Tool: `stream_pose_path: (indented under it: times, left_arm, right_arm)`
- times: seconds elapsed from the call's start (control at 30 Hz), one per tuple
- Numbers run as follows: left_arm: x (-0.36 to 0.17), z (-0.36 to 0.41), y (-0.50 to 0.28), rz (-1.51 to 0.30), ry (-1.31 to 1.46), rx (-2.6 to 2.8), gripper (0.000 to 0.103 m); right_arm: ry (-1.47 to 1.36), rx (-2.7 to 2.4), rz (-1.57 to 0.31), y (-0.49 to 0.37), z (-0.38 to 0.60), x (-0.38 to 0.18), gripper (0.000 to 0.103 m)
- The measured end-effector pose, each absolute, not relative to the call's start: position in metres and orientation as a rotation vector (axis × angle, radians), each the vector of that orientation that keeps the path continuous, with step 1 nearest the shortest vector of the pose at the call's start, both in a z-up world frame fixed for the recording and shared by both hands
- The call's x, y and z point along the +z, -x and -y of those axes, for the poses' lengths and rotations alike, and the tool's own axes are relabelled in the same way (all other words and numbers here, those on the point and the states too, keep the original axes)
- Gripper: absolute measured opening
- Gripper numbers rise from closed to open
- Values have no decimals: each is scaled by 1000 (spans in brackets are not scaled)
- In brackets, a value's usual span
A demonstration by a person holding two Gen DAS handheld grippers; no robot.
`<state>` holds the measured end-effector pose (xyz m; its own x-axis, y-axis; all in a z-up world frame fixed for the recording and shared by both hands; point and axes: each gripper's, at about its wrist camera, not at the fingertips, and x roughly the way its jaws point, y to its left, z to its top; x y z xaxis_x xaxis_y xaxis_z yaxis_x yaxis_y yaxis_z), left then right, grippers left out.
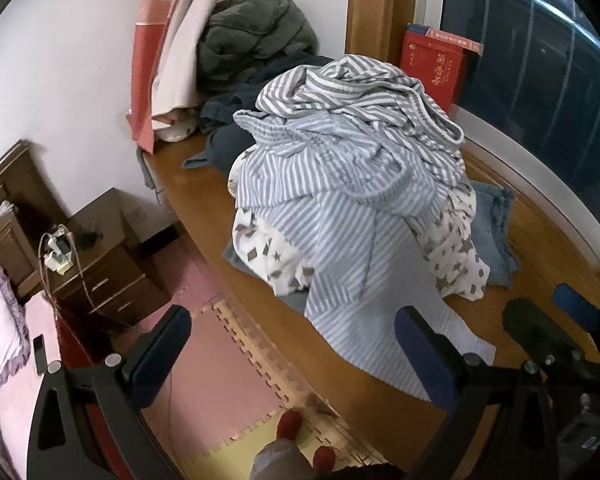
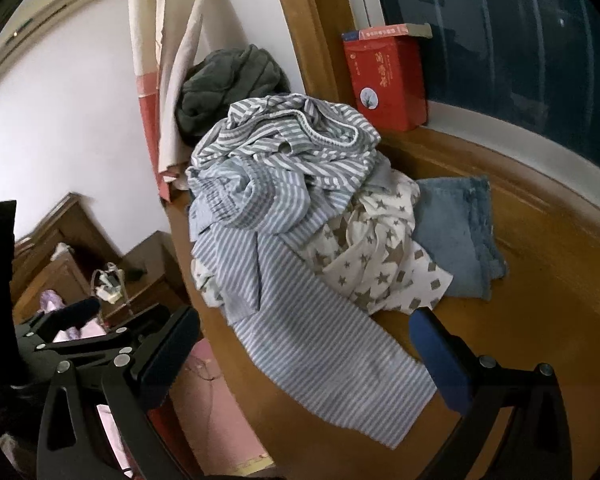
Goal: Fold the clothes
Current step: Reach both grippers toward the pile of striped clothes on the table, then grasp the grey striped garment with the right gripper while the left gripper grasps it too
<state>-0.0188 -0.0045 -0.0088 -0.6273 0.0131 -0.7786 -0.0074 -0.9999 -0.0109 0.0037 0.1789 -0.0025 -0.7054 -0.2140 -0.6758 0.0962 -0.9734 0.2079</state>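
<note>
A heap of clothes sits on the wooden window ledge [image 1: 540, 240]. A grey-and-white striped garment [image 1: 360, 88] lies on top, and a light-blue striped garment [image 1: 340, 220] drapes down toward the ledge's front edge. A white star-patterned cloth [image 1: 456, 248] and a denim piece [image 1: 492, 224] lie beneath. My left gripper [image 1: 292, 320] is open at the ledge's front edge, just short of the blue striped hem. My right gripper [image 2: 304, 320] is open above the flat tail of the light-blue striped garment [image 2: 324, 344], holding nothing. The star-patterned cloth [image 2: 380, 256] and denim piece [image 2: 456, 236] lie beyond it.
A red box [image 1: 432, 64] stands against the window at the back. A dark green jacket [image 1: 252, 32], a navy garment [image 1: 224, 136] and a curtain [image 1: 172, 40] fill the far left corner. A nightstand [image 1: 100, 256] and foam floor mats [image 1: 220, 360] lie below, with a person's red slippers [image 1: 288, 424].
</note>
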Motion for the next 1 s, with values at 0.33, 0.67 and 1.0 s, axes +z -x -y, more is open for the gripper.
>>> stream_pose_path:
  times: [0.33, 0.67, 1.0]
  left_arm:
    - [-11, 25, 82, -35, 1346, 2768, 103]
    - [-14, 22, 130, -102, 1303, 2709, 103]
    - [-19, 18, 168, -88, 1287, 2660, 103]
  right_arm:
    - [-1163, -2767, 233, 48, -156, -5, 103]
    - [-1184, -2757, 303, 89, -156, -1, 103]
    - [-1207, -2770, 266, 130, -158, -2, 103]
